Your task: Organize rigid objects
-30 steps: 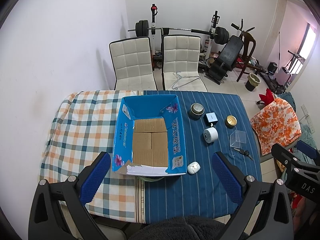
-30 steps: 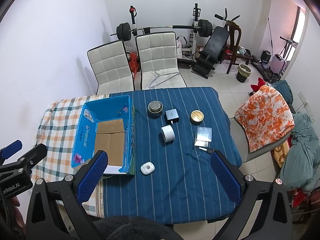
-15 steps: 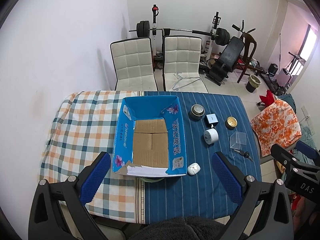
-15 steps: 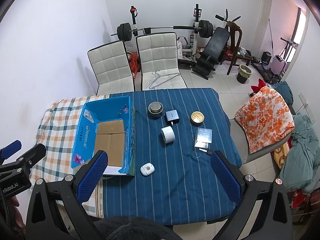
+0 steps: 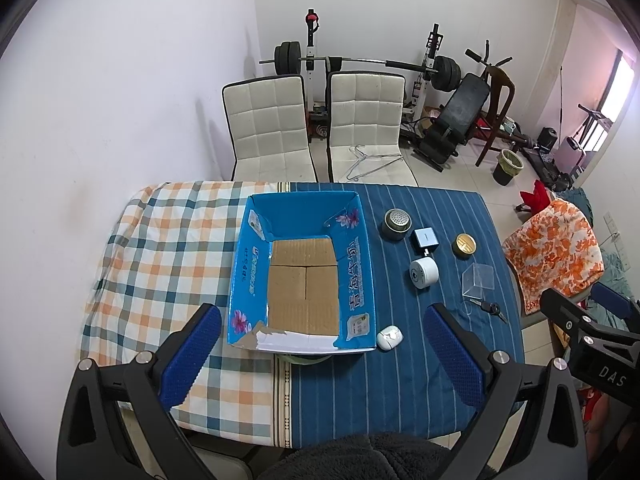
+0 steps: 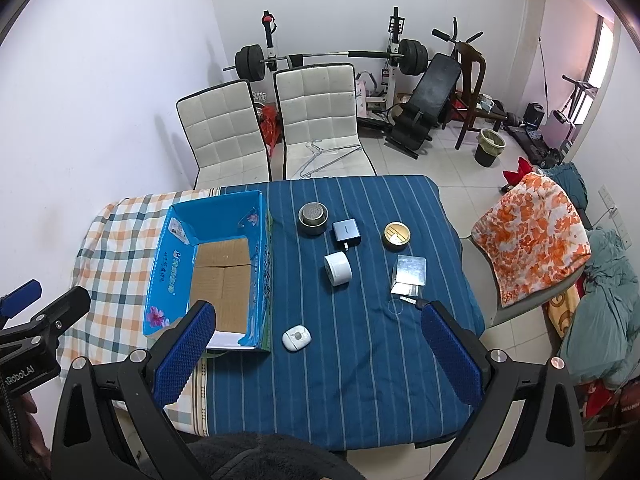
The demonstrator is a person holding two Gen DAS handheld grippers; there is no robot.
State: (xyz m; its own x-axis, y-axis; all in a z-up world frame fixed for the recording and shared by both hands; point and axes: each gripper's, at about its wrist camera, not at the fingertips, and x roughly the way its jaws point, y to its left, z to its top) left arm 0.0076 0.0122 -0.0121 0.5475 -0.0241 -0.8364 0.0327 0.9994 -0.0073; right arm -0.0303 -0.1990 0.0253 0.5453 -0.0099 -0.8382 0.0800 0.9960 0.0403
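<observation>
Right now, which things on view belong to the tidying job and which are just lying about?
Job: blue cardboard box, mesh-top tin, grey charger, white cylinder, gold-lid tin, clear plastic box, keys, white earbud case.

Lying about: white chairs, wire hanger, weight bench.

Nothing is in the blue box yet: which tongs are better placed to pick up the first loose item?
Probably right. The right tongs hang open above the striped cloth, where the white earbud case and the other items lie. The left tongs are open too, centred over the blue box.
</observation>
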